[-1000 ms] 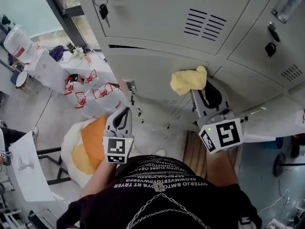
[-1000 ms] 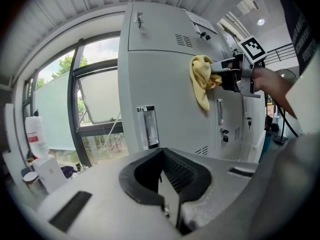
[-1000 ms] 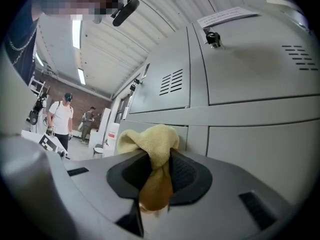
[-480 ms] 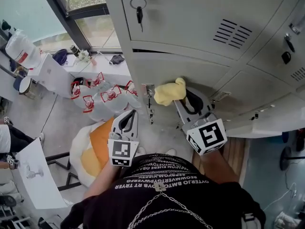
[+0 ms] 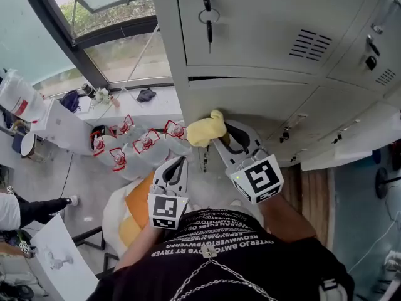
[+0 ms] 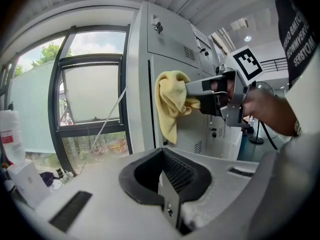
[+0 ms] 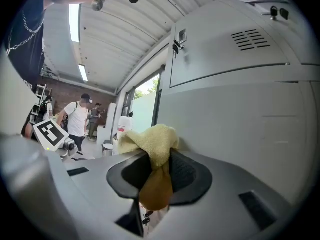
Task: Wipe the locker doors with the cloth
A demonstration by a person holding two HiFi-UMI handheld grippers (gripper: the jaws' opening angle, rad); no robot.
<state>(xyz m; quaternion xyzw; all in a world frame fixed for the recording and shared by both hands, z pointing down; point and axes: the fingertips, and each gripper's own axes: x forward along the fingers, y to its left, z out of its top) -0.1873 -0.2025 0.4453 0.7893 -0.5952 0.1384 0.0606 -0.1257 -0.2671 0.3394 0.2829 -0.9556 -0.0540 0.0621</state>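
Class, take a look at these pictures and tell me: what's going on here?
A person with tongs in each hand is wiping a bank of grey lockers. The right tongs are clamped on a yellow cloth, holding it against the lower locker door near its left edge. The left tongs are closed, empty and held low, away from the lockers.

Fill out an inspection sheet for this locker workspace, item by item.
Surface: grey locker doors, vented, with locks fitted.
Job's things: yellow cloth at the lower door's left edge.
Clutter: bottle packs and an orange-and-white bag on the floor; key hanging from the upper lock.
Grippers: right gripper shut on the cloth; left gripper shut, empty, held low.
Cables: thin cord slanting past the window.
Surroundings: window; a person standing in the background.
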